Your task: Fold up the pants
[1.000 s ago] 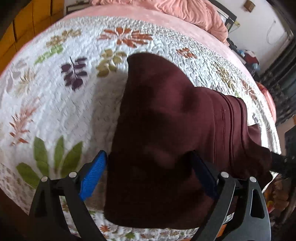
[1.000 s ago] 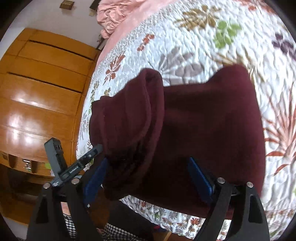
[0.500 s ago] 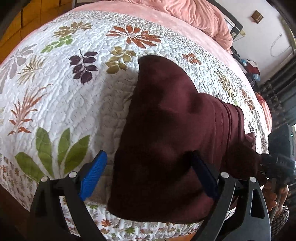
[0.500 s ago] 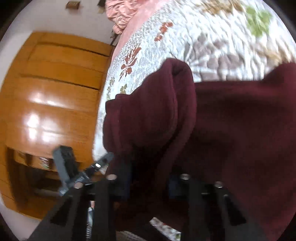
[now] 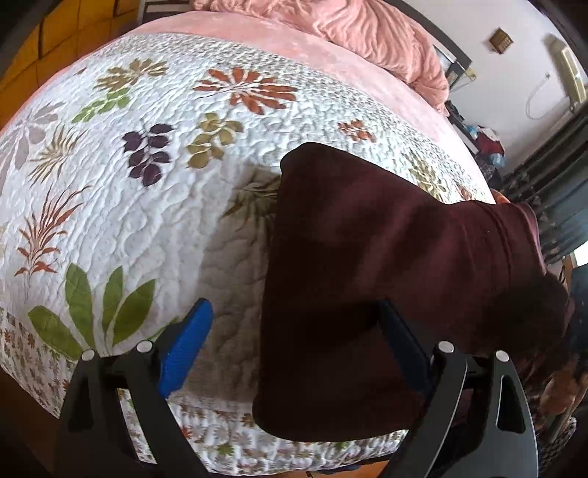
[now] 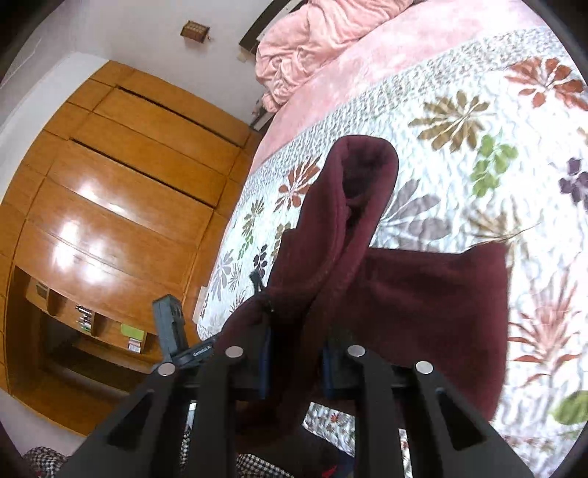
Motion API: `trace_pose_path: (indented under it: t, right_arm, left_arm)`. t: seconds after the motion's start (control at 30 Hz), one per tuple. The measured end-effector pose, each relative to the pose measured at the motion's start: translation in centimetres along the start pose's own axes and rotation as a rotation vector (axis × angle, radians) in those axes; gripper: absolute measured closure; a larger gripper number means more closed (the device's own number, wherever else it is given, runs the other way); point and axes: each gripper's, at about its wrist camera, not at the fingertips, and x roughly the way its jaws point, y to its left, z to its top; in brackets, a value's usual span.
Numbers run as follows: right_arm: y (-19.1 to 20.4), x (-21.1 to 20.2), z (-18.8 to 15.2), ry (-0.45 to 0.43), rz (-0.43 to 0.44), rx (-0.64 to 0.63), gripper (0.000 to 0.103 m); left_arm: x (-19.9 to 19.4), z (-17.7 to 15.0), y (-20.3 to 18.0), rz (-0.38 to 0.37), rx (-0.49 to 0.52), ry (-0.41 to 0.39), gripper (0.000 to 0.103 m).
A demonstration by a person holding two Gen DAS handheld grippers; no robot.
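Dark maroon pants (image 5: 386, 257) lie folded near the front edge of a flowered quilt (image 5: 147, 220). My left gripper (image 5: 294, 342) hovers over their near left corner, open wide. Its left blue pad (image 5: 183, 342) is over bare quilt and its right finger is half hidden by the cloth. In the right wrist view my right gripper (image 6: 296, 360) is closing its jaws on a bunched end of the pants (image 6: 422, 301). The pads press the cloth, which is raised into a standing ridge above the quilt (image 6: 477, 110).
A rumpled pink blanket (image 5: 349, 33) lies at the far end of the bed. A wooden wardrobe (image 6: 110, 202) with open shelves stands beyond the bed's side. Checked fabric on a person shows under the right gripper.
My right gripper's jaws have closed from wide onto the pants' bunched end and risen, pulling the cloth up. The left gripper has lifted slightly and stayed open.
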Motion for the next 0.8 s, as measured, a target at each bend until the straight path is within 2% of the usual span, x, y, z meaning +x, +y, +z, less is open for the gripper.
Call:
trace_pose_path:
  t: [0.1, 0.2, 0.43, 0.53, 0.57, 0.6, 0.67, 0.73, 0.8]
  right_arm:
    - [-1.4, -2.3, 0.2, -0.005, -0.032, -0.002, 0.082]
    - [-3.4, -3.0, -0.3, -0.002, -0.061, 0.036, 0.082]
    - [-10.7, -0.6, -2.0, 0.071, -0.176, 0.162, 0.081]
    - [-11.4, -0.3, -2.4, 0.089, -0.178, 0.157, 0.071]
    - [-11.1, -0.8, -2.2, 0.086, -0.178, 0.143, 0.063]
    - [-10.8, -1.5, -2.0, 0.077, -0.196, 0.130, 0.049]
    - [-9.8, -3.1, -1.3, 0.032, -0.253, 0.076, 0.035]
    - [-9.1, -4.6, 0.1, -0.019, -0.255, 0.036, 0.033]
    - [-9.4, -4.8, 2.0, -0.030, -0.235, 0.052, 0.033]
  left_arm:
    - [0.2, -0.2, -1.6, -0.005, 0.038, 0.001, 0.012]
    - [0.9, -0.6, -3.2, 0.023, 0.084, 0.008, 0.012]
    - [3.2, -1.6, -5.0, 0.086, 0.142, 0.025, 0.012]
    - [4.1, -1.9, -5.3, 0.101, 0.156, 0.037, 0.012]
    - [4.1, -1.9, -5.2, 0.098, 0.149, 0.041, 0.012]
    - [4.0, -1.8, -5.1, 0.091, 0.143, 0.045, 0.012]
    - [3.6, -1.5, -5.1, 0.090, 0.139, 0.047, 0.012]
    - [2.8, -1.2, -5.5, 0.113, 0.150, 0.026, 0.012]
    - [2.4, -1.0, -6.3, 0.121, 0.179, 0.008, 0.012]
